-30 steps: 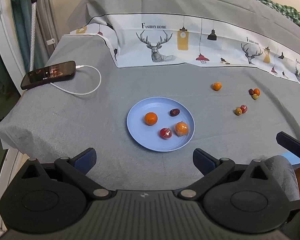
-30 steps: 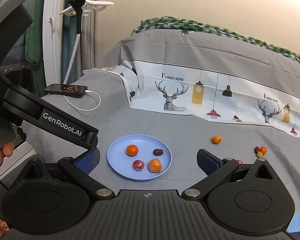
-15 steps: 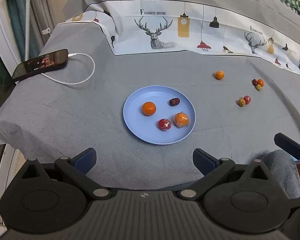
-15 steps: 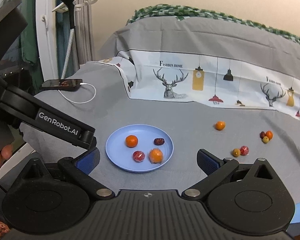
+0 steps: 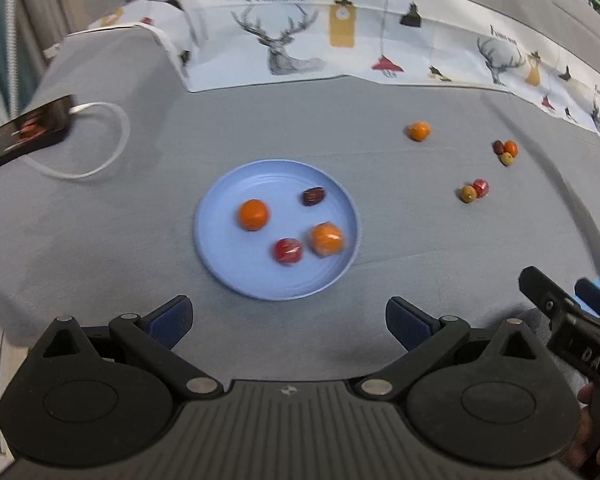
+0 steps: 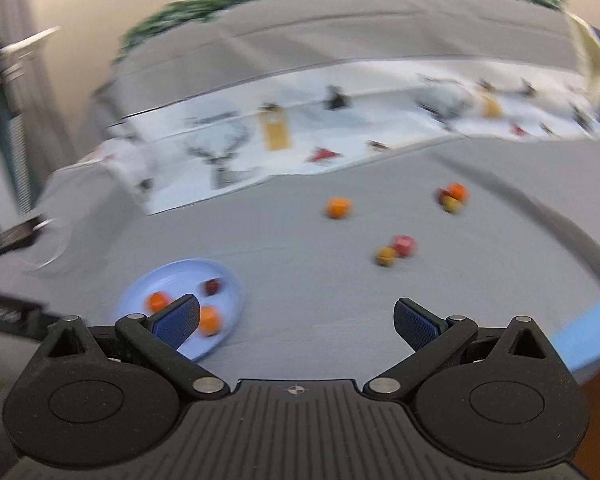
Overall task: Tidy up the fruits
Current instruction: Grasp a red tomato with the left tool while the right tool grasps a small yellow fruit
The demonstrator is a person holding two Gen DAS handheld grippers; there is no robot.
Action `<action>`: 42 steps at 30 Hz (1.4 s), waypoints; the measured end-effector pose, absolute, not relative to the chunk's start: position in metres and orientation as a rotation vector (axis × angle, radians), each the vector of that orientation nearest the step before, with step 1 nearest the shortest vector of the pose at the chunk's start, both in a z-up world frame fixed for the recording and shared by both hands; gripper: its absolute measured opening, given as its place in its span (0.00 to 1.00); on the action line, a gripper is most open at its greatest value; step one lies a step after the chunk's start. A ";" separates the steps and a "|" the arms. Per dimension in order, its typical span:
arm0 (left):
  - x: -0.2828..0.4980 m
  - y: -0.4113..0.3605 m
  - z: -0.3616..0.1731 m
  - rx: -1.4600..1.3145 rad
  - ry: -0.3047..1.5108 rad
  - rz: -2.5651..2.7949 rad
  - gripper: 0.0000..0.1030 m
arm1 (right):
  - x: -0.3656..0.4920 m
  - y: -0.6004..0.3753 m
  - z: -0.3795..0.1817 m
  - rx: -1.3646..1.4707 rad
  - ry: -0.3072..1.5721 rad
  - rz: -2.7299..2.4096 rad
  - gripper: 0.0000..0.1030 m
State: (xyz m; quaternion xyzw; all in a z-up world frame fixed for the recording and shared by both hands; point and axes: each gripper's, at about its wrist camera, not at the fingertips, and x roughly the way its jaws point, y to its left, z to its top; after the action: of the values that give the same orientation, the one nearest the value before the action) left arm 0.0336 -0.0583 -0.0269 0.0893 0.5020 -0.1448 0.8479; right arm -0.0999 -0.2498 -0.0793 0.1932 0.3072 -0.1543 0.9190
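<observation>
Both the left gripper (image 5: 287,316) and right gripper (image 6: 296,316) gape empty; the small round orange fruit (image 6: 337,208), mid-frame on the grey cloth, looks light and rollable, best pinched across its middle.

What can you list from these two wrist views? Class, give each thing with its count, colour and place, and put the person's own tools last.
plate: one, light blue, middle of the grey cloth.
fruits on the plate: four; two orange, one red, one dark brown.
loose fruits: six, on the cloth right of the plate; one orange alone, a yellow-green and red pair, a cluster of three.
phone: one, dark, far left, white cable attached.
patterned sheet: one, white with deer prints, at the back.
left gripper: open, empty.
right gripper: open, empty.
</observation>
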 end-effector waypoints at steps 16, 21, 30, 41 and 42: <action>0.119 -0.267 -0.085 0.386 1.030 -0.652 1.00 | -0.008 -0.451 -0.150 0.457 0.667 -0.649 0.99; 0.149 -0.346 -0.135 0.480 1.060 -0.750 1.00 | 0.049 -0.503 -0.196 0.467 0.712 -0.644 0.99; 0.188 -0.404 -0.203 0.562 1.119 -0.760 1.00 | 0.119 -0.526 -0.266 0.367 0.810 -0.640 0.99; 0.194 -0.420 -0.221 0.623 1.132 -0.755 0.93 | 0.138 -0.519 -0.275 0.248 0.709 -0.615 0.99; 0.189 -0.422 -0.216 0.635 1.106 -0.772 0.84 | 0.138 -0.519 -0.274 0.245 0.714 -0.614 0.99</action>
State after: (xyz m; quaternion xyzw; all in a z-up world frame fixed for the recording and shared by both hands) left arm 0.1888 -0.4216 -0.2164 0.2887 0.5033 -0.3511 0.7349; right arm 0.1375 -0.5192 -0.2743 0.1179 0.3431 -0.2951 0.8839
